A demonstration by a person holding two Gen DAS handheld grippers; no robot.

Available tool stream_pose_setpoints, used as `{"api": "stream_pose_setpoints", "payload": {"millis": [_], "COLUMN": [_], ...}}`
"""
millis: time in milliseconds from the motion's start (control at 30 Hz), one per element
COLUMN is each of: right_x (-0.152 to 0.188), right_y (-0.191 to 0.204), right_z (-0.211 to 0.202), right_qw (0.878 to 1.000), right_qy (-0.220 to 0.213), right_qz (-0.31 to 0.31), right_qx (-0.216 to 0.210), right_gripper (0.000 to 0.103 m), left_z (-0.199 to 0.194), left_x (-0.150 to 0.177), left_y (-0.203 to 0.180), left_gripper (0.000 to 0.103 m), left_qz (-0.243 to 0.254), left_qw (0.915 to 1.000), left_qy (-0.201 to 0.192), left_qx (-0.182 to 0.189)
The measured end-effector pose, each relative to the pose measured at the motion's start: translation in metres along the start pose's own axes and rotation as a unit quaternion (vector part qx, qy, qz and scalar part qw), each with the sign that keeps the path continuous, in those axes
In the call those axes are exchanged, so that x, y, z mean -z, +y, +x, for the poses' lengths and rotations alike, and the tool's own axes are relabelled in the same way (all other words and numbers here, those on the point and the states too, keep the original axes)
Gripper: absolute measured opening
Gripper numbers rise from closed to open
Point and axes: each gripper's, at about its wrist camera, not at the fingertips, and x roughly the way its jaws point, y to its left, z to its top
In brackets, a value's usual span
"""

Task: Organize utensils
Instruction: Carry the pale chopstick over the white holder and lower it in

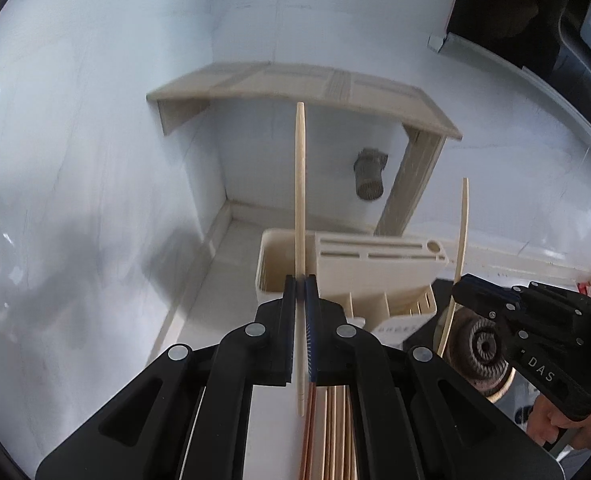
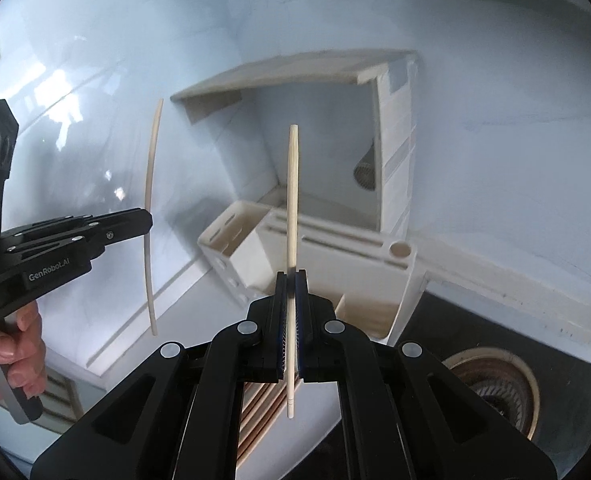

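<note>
My left gripper (image 1: 300, 280) is shut on a pale wooden chopstick (image 1: 300, 184) that stands upright above the open bin of a cream utensil holder (image 1: 359, 268). My right gripper (image 2: 291, 276) is shut on a second chopstick (image 2: 292, 200), also upright, over the same holder (image 2: 335, 272). In the left wrist view the right gripper (image 1: 461, 286) shows at the right with its chopstick (image 1: 461, 232). In the right wrist view the left gripper (image 2: 149, 220) shows at the left with its chopstick (image 2: 150, 208).
The holder has knife slots and a round hole on top. A wooden shelf (image 1: 295, 80) hangs on the white tiled wall behind it. A gas burner (image 2: 491, 384) sits on the dark hob at the right. Copper-coloured sticks (image 1: 331, 432) lie below the grippers.
</note>
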Motion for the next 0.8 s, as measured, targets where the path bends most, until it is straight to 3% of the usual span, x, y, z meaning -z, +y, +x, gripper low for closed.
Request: {"api": "stream_pose_setpoints", "payload": {"millis": [233, 800], "right_x": [-0.010, -0.020], "right_y": [0.001, -0.012], "right_z": [-0.009, -0.005], "right_qw": [0.997, 0.991], "right_qy": [-0.062, -0.128], "right_qz": [-0.020, -0.021], "right_qx": [0.030, 0.037], "right_gripper": [0.005, 0.005], "left_z": [0.004, 0.021], "left_x": [-0.009, -0.032], "left_y": [0.002, 0.018], "left_gripper": [0.004, 0.004], "left_qz": [-0.008, -0.042], "left_qw": [0.9991, 0.9902], "left_qy": [-0.041, -0.119], "left_qx": [0.006, 0.061]}}
